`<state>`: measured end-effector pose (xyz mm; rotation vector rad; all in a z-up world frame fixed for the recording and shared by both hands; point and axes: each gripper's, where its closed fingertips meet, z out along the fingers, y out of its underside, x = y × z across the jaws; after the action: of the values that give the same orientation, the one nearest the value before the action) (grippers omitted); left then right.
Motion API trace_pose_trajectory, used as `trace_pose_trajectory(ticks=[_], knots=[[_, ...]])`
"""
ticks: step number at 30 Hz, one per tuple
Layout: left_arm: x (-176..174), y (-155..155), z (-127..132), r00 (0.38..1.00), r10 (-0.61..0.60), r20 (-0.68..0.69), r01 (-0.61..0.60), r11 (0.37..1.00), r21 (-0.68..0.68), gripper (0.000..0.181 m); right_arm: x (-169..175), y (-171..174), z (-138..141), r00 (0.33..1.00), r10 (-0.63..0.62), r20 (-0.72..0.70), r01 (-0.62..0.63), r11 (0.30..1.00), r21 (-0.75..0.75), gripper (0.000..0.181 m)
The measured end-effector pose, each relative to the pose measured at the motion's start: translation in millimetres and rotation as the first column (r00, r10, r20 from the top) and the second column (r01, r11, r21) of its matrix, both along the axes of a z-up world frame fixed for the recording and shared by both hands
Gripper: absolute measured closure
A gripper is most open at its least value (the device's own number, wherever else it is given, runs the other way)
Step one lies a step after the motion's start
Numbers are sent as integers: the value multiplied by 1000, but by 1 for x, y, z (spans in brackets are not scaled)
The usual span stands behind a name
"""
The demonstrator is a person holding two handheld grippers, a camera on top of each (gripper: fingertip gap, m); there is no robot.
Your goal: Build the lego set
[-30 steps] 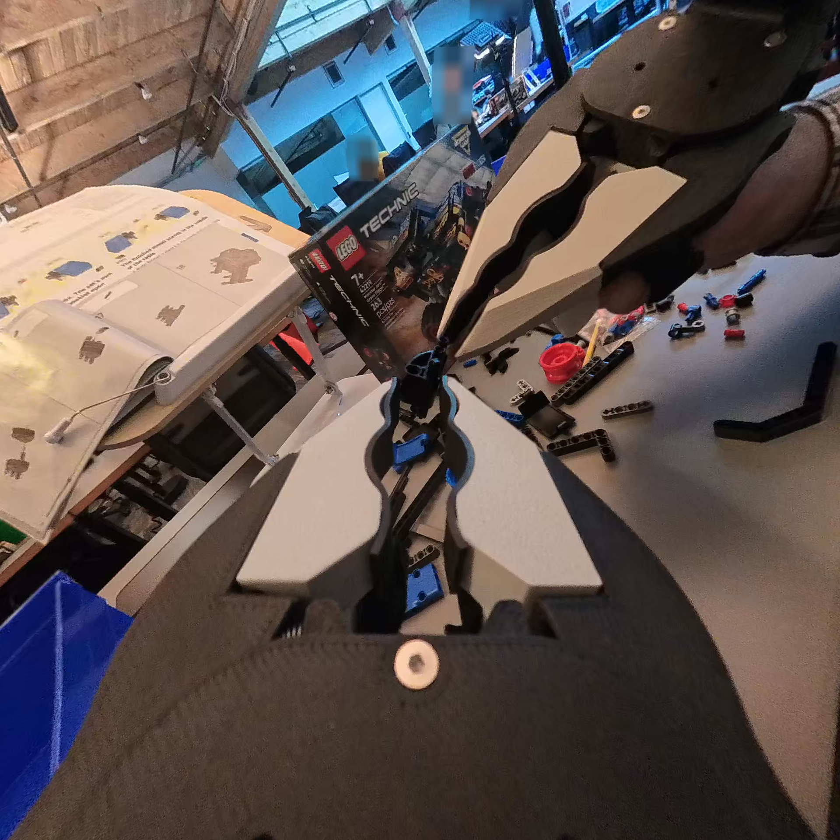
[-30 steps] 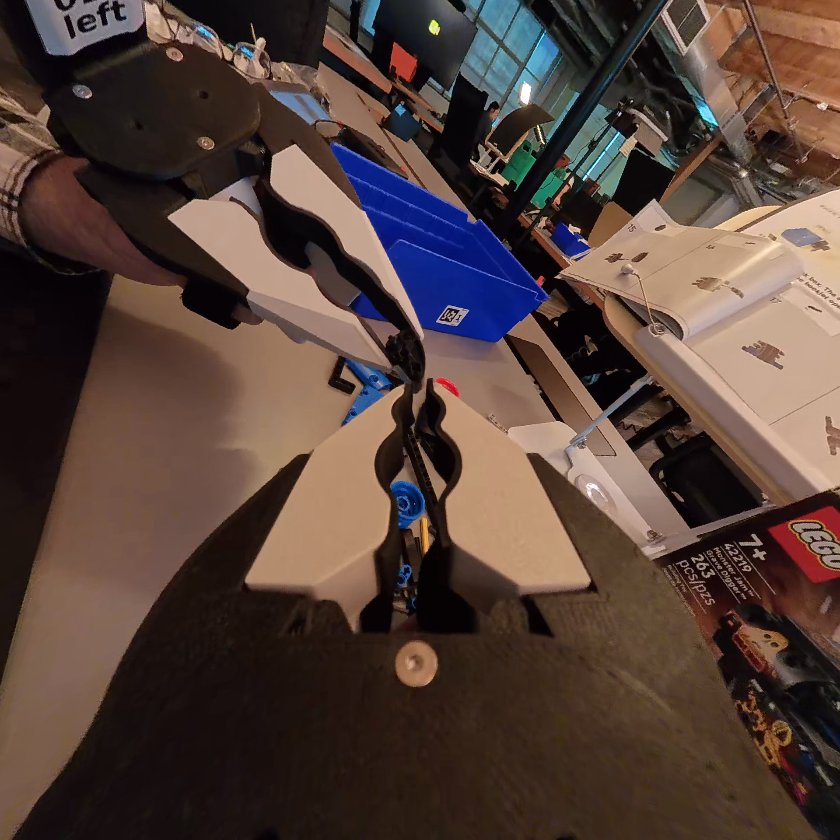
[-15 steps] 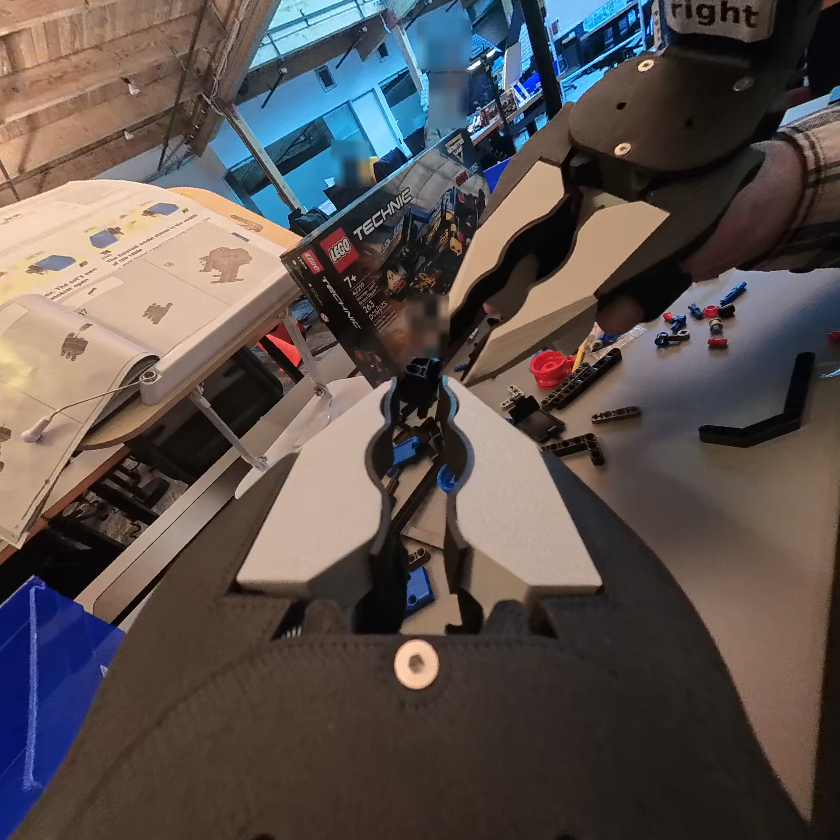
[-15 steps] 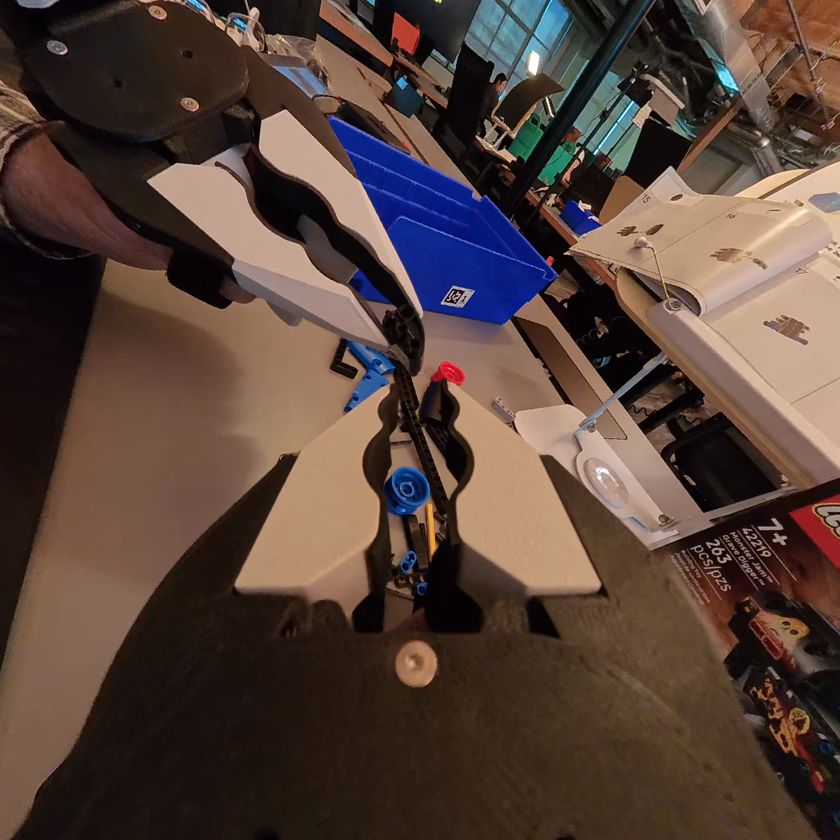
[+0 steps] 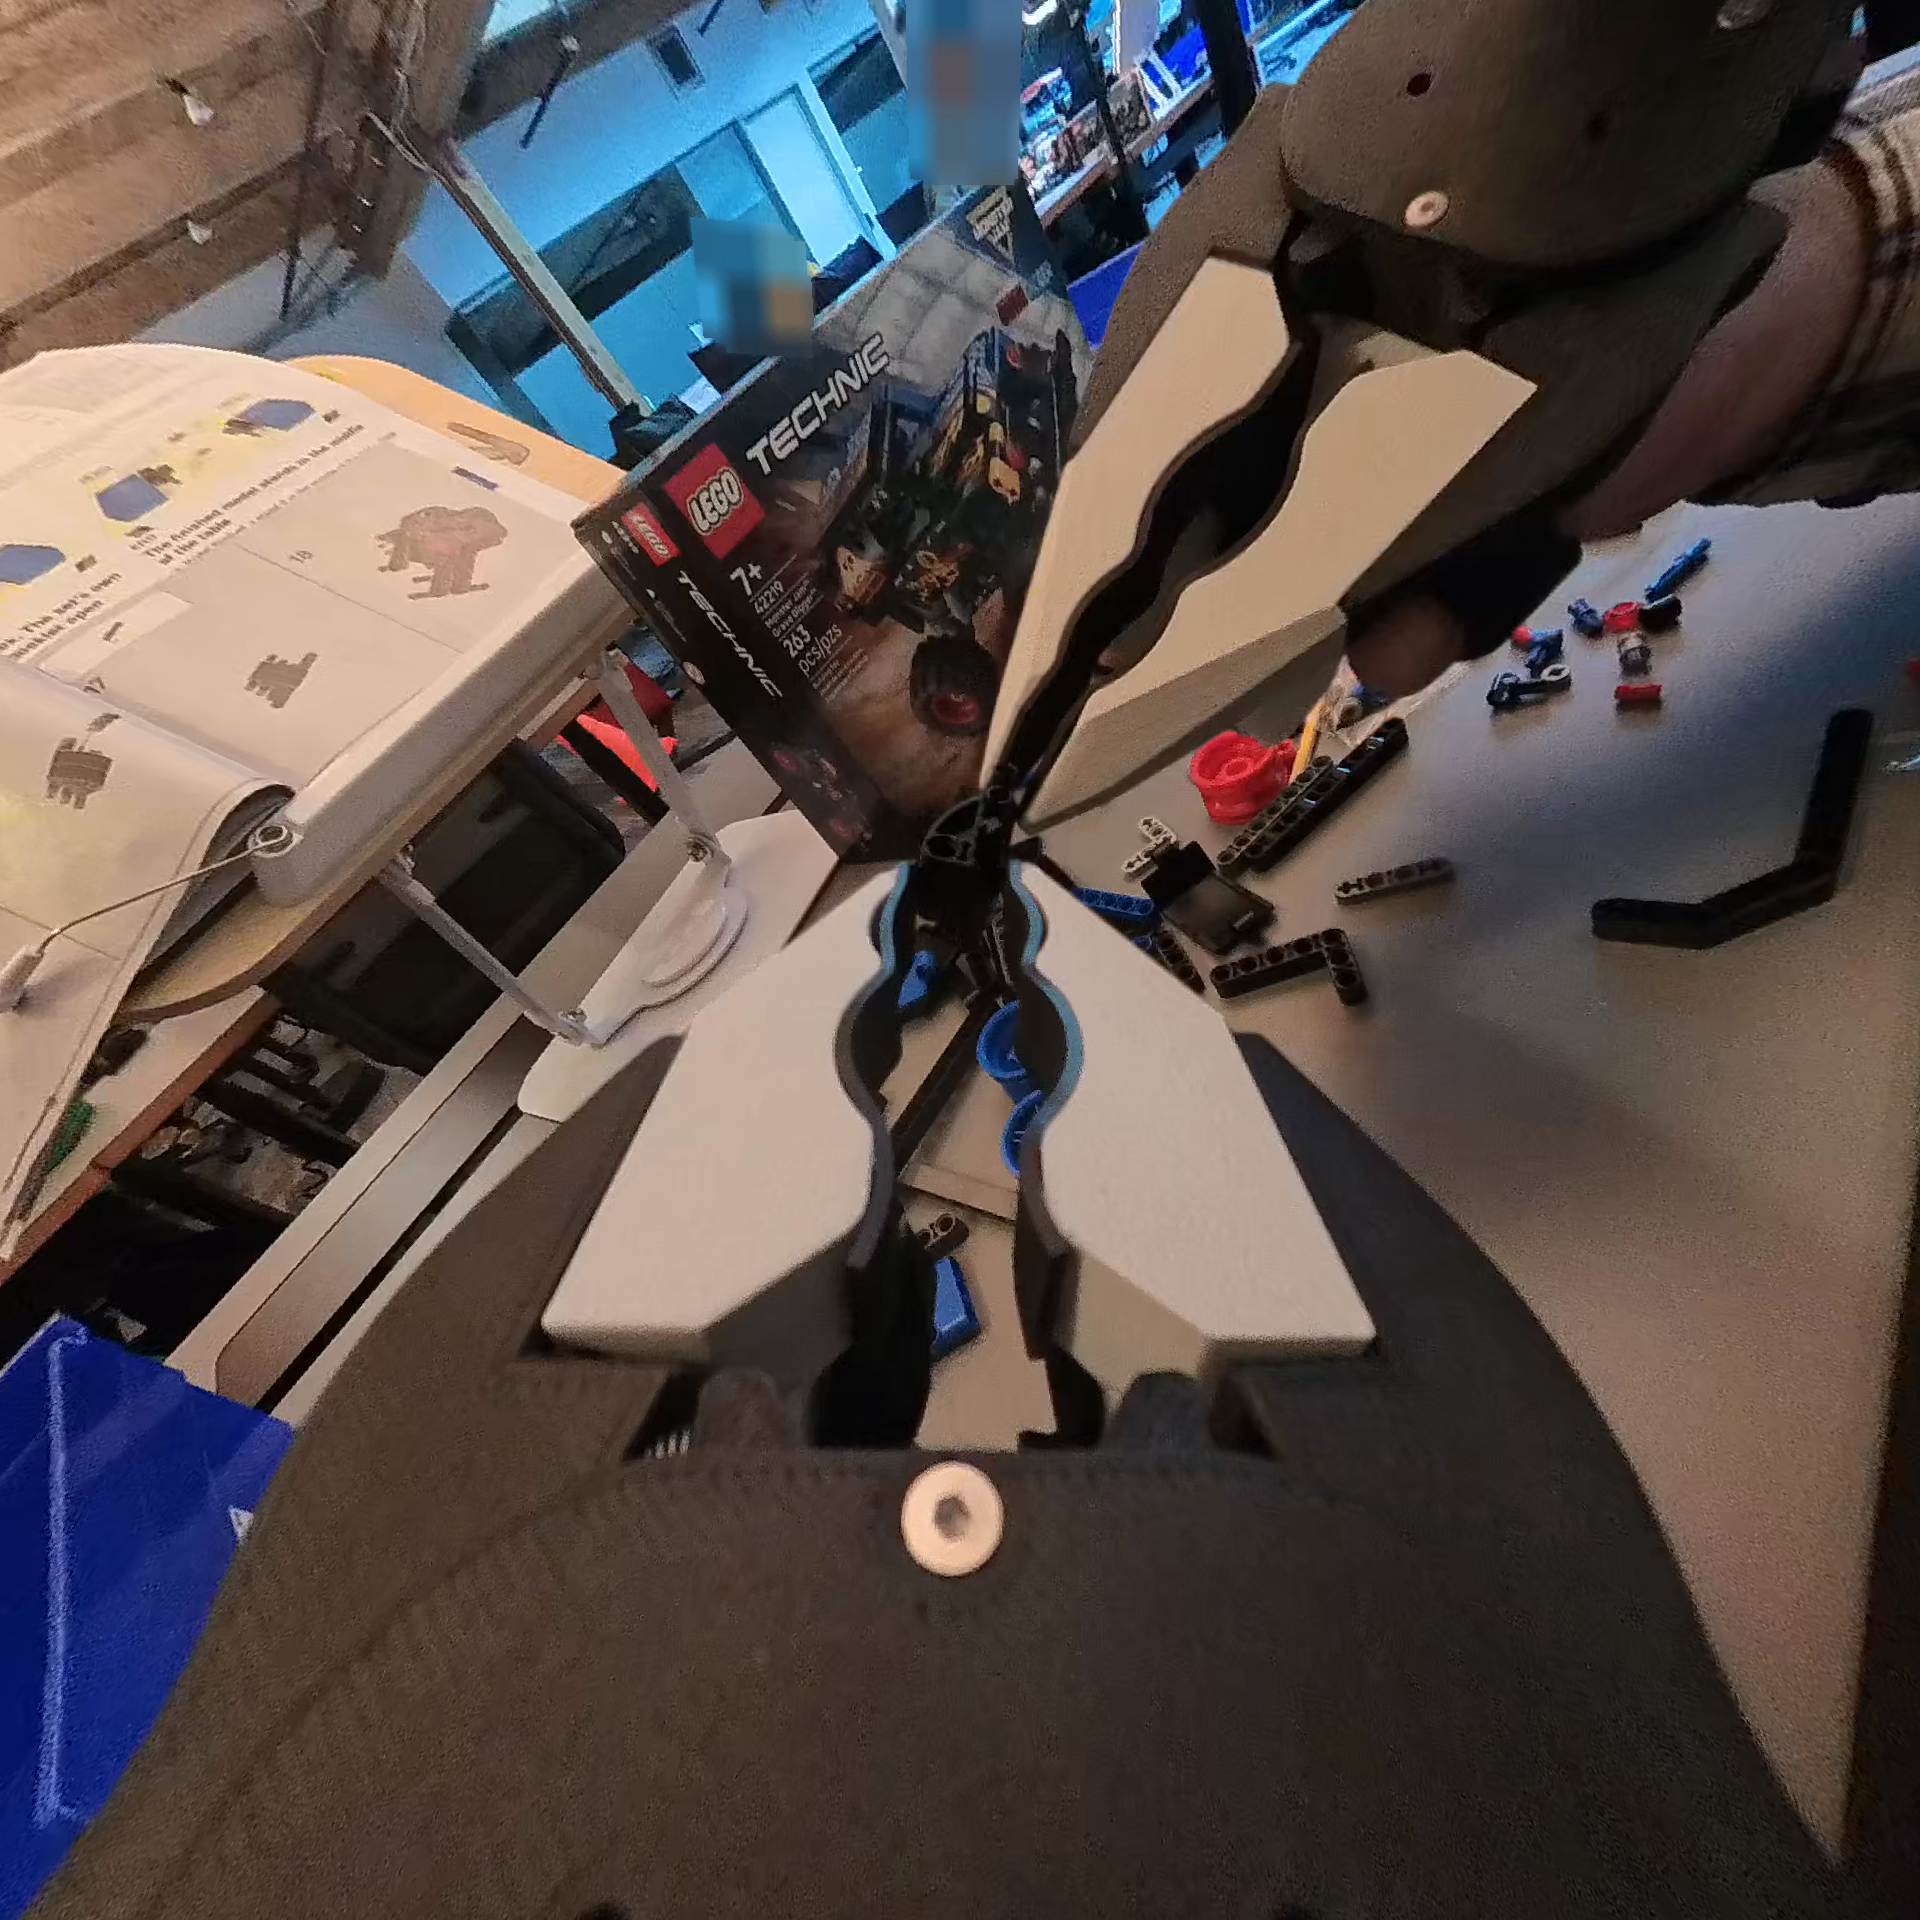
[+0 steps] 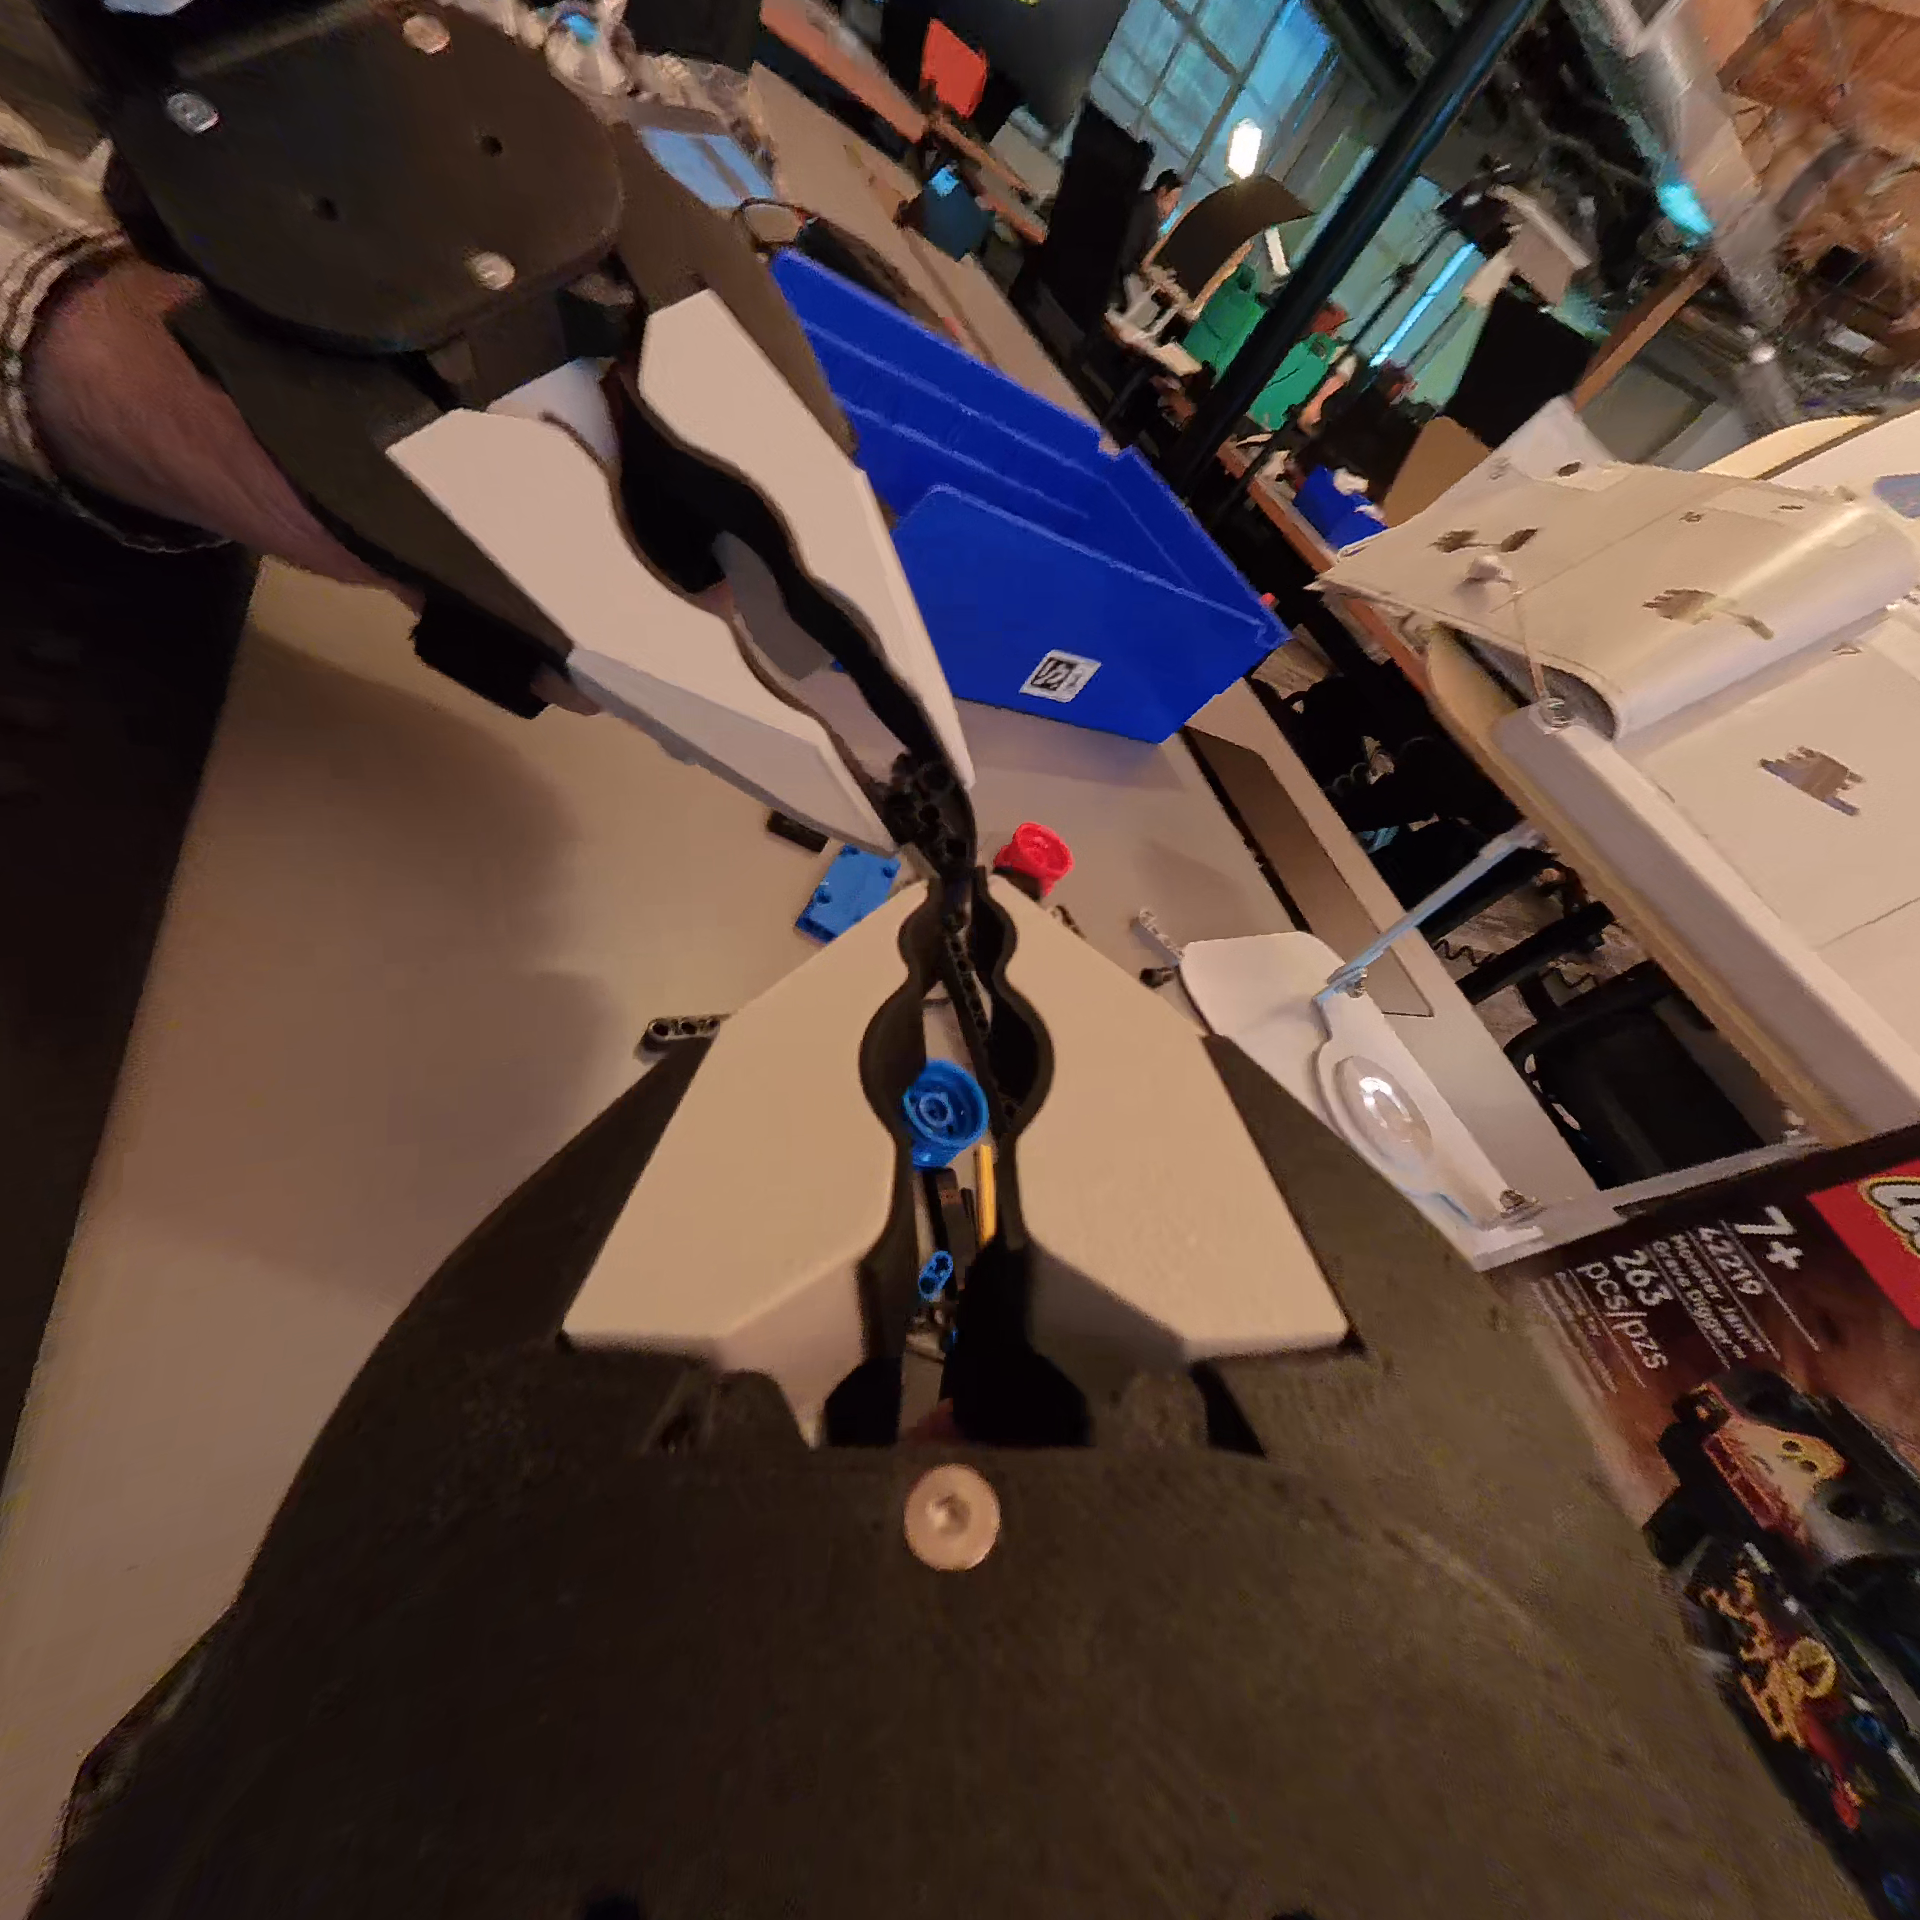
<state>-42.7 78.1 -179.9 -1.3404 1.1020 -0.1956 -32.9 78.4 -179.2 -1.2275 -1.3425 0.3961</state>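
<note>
My left gripper (image 5: 956, 883) is shut on a small black Lego piece with holes (image 5: 951, 842), held above the grey table (image 5: 1558, 1091). My right gripper (image 5: 1006, 795) comes in from the upper right, shut on a small black part that meets that piece tip to tip. In the right wrist view my right gripper (image 6: 961, 894) is at the bottom, and my left gripper (image 6: 930, 821) reaches down from the upper left with the black piece (image 6: 925, 795). What the right gripper holds is too small to make out.
The Lego box (image 5: 862, 582) stands behind the grippers. An open instruction booklet (image 5: 312, 582) rests on a stand at the left, and a blue bin (image 6: 1039, 561) sits on the table. Loose parts lie about: a red hub (image 5: 1236, 764), an angled black beam (image 5: 1756, 883), a blue plate (image 6: 847, 891). Less than 4 cm separates the two grippers' tips. The blue plate (image 6: 847, 891) is about 15 cm from both grippers' fingertips.
Half a second ago the two grippers' tips stood a little apart. They have closed in again and now meet. Both grippers stay shut.
</note>
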Motion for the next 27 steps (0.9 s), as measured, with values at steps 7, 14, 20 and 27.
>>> trace_pose_trajectory(ticks=[7,14,20,27], knots=[[2,1,-5,1000,-6,-8,5,1000,-29,168,3,1,-2,1000,-2,16,2,1000,6,181],[1,4,-7,1000,6,-13,-6,999,-40,168,4,0,4,1000,-2,-13,3,1000,16,176],[6,1,-12,998,-7,-60,6,1000,-26,168,0,-6,-4,999,30,32,-30,999,20,177],[5,2,-3,1000,-11,2,11,999,-33,167,1,-6,3,998,46,-38,-48,998,-48,180]])
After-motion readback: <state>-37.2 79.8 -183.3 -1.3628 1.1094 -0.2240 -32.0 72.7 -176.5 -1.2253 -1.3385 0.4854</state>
